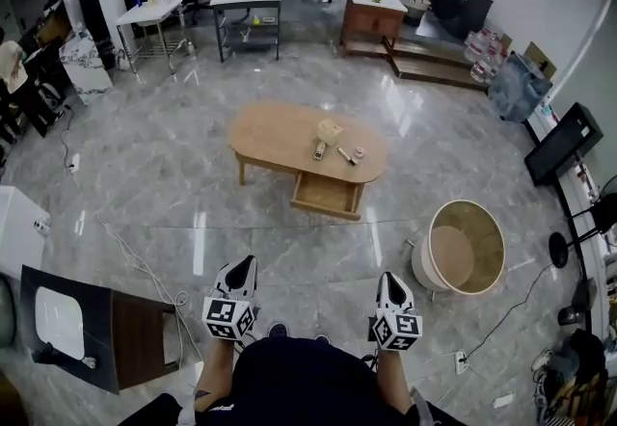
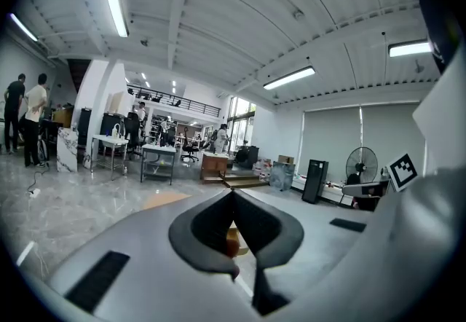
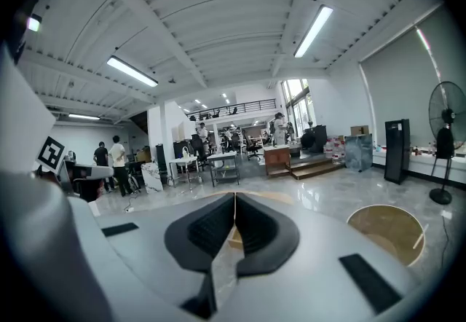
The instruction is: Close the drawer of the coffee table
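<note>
Head view first: the table (image 1: 280, 135) sits dead ahead at 12 o'clock on the marble floor (image 1: 174, 173), and its drawer (image 1: 328, 195) hangs open on the 6 o'clock side, facing the person. A few small items (image 1: 333, 140) lie on the top. A round tub (image 1: 468, 246) stands at the table's 4 o'clock. The left gripper (image 1: 243, 268) is low at 7 o'clock and the right gripper (image 1: 388, 279) at 5 o'clock, both well apart from the drawer. Over to the left gripper view: the left gripper (image 2: 233, 195) is clenched, tips meeting, nothing held, with wood showing behind. Right gripper view: the right gripper (image 3: 234, 198) is clenched too, empty, with the tub (image 3: 386, 229) at 4 o'clock.
</note>
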